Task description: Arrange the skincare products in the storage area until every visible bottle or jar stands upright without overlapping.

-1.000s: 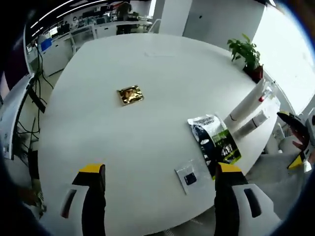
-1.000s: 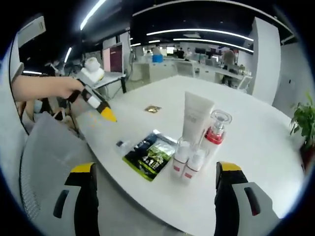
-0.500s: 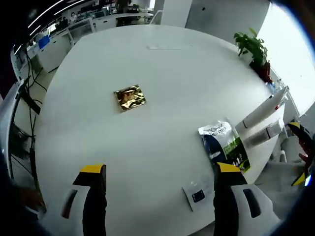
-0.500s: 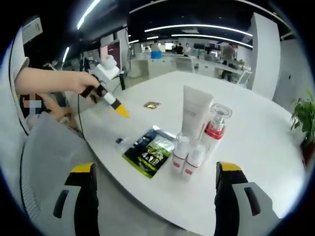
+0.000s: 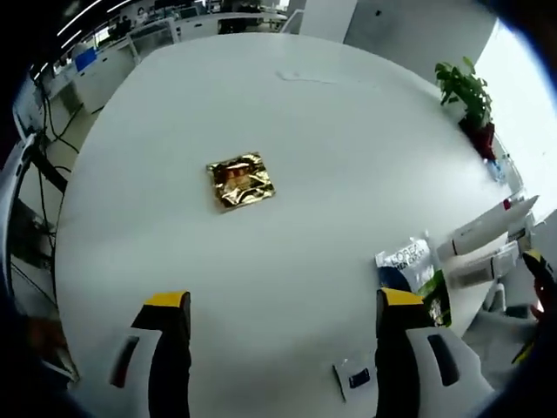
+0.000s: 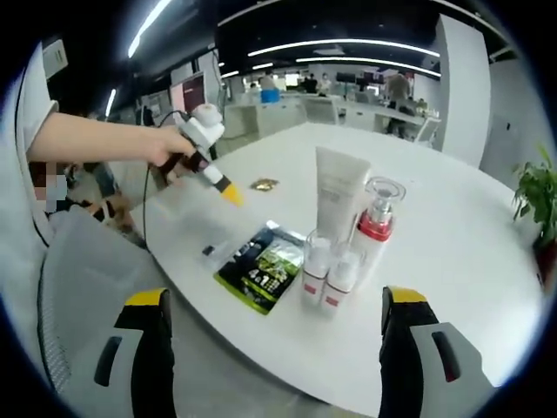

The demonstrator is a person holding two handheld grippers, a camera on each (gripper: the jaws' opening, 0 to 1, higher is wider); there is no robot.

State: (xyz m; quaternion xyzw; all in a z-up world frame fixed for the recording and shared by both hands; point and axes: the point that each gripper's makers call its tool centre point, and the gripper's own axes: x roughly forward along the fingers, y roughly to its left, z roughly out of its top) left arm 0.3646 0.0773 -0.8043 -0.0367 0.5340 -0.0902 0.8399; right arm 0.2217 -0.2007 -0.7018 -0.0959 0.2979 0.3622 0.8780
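Note:
In the right gripper view, a white tube (image 6: 339, 193) stands upright near the table's front edge. Beside it stand a clear pump bottle with a red collar (image 6: 378, 218) and two small red-banded bottles (image 6: 315, 268) (image 6: 341, 275). They are close together. My right gripper (image 6: 275, 298) is open, short of them, with nothing between its jaws. A hand holds my left gripper (image 6: 228, 192) over the table, left of the bottles. From the left gripper view, my left gripper (image 5: 283, 300) is open above bare table. The tube (image 5: 487, 228) lies at that view's right edge.
A gold sachet (image 5: 241, 181) lies mid-table, ahead of my left gripper. A green-and-black sachet (image 6: 261, 266) and a small clear sachet (image 6: 211, 251) lie by the front edge, left of the bottles. A potted plant (image 5: 470, 96) stands at the far side. The white table (image 5: 331, 157) stretches wide behind.
My left gripper has moved forward over the table toward the gold sachet, which now looks nearer. The right gripper and the bottles have barely shifted.

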